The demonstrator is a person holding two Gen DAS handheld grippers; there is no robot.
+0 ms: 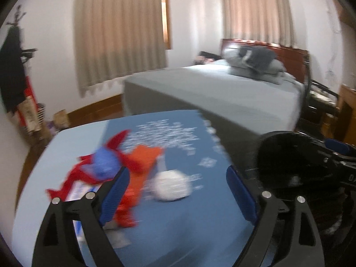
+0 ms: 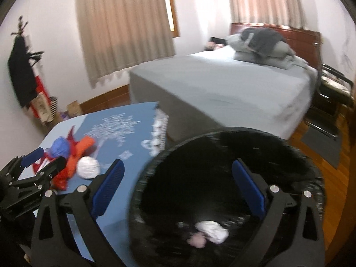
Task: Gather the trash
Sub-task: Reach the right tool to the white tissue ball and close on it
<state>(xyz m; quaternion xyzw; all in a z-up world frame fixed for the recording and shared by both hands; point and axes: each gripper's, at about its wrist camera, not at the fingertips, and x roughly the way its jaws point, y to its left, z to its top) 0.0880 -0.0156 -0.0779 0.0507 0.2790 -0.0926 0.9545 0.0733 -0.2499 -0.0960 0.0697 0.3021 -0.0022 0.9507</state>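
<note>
The right tongs (image 2: pixel 178 191) stand wide apart with nothing between the blue pads, held over the mouth of a black bin (image 2: pixel 289 153). Directly below them, at the bottom of the bin, lie a crumpled white paper (image 2: pixel 213 230) and, touching it on the left, a small pinkish scrap (image 2: pixel 197 241). The rest of the bin's inside is dark and blurred.

Left of the bin is a blue table (image 2: pixel 124 191). The left tongs (image 1: pixel 178 191) are also wide apart and empty, held above the table. Just ahead of them and between the pads' lines sits a white paper ball (image 1: pixel 171 185) on the table top. Touching the left pad's side of that ball is a heap of crumpled wrappers: an orange one (image 1: pixel 144 162), a red one (image 1: pixel 69 182) spreading out to the left, and a blue ball (image 1: pixel 104 161) resting on top. In the left wrist view the bin (image 1: pixel 289 155) is to the right of the tongs, off the table edge.

Beyond the table stands a bed (image 2: pixel 222 84) with a grey sheet and a pile of folded grey bedding (image 2: pixel 262 44) by the headboard. Behind it hang beige curtains (image 2: pixel 124 22).
</note>
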